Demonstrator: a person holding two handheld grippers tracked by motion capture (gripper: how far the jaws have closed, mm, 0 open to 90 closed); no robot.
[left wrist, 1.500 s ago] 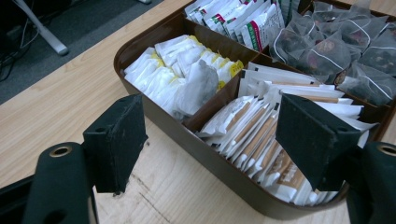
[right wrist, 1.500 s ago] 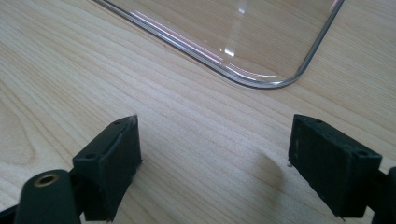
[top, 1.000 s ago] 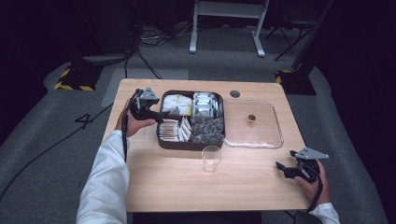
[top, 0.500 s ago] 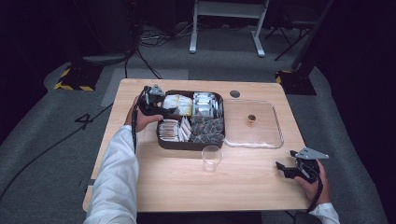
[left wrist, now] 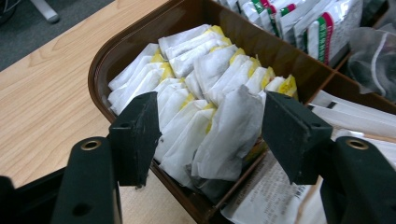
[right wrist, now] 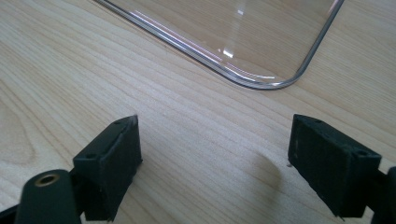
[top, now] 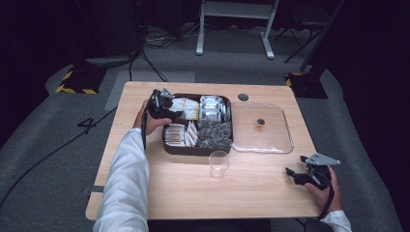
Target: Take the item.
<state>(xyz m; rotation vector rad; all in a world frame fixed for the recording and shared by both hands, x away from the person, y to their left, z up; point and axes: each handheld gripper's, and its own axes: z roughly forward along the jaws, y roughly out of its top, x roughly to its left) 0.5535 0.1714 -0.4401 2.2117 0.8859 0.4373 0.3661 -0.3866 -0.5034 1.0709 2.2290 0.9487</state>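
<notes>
Hovering over the far-left compartment of the brown tray (top: 193,149), the left gripper (top: 162,104) sits at the tray's left-far corner, jaws aimed down into the stack. Its jaws have just been closing; they stand partly open, one on each side of the white-and-yellow tea sachets (left wrist: 201,93), pads not pressing on any sachet. Nothing held. In the left gripper view one sachet (left wrist: 231,135) stands proud of the row between the jaws, upright on its short edge, long axis running up out of the compartment, yellow end at the top. The rest of the row leans the same way, packed face to face, the stack running along the compartment's length away from the camera.

Next compartment over: green-and-red striped packets (left wrist: 299,23), also standing on edge. Near side of the tray: flat paper packets (top: 180,135) and dark mesh bags (top: 215,135).

Just in front of the tray stands a clear cup (top: 219,164), upright. Right of the tray, touching or just beside it, lies the clear lid (top: 285,145), flat on the wooden table (top: 193,193), small knob up.

Far right, the right gripper (top: 302,175) hovers low near the table's near-right corner, jaws wide open, empty, pointing toward the lid's corner.
</notes>
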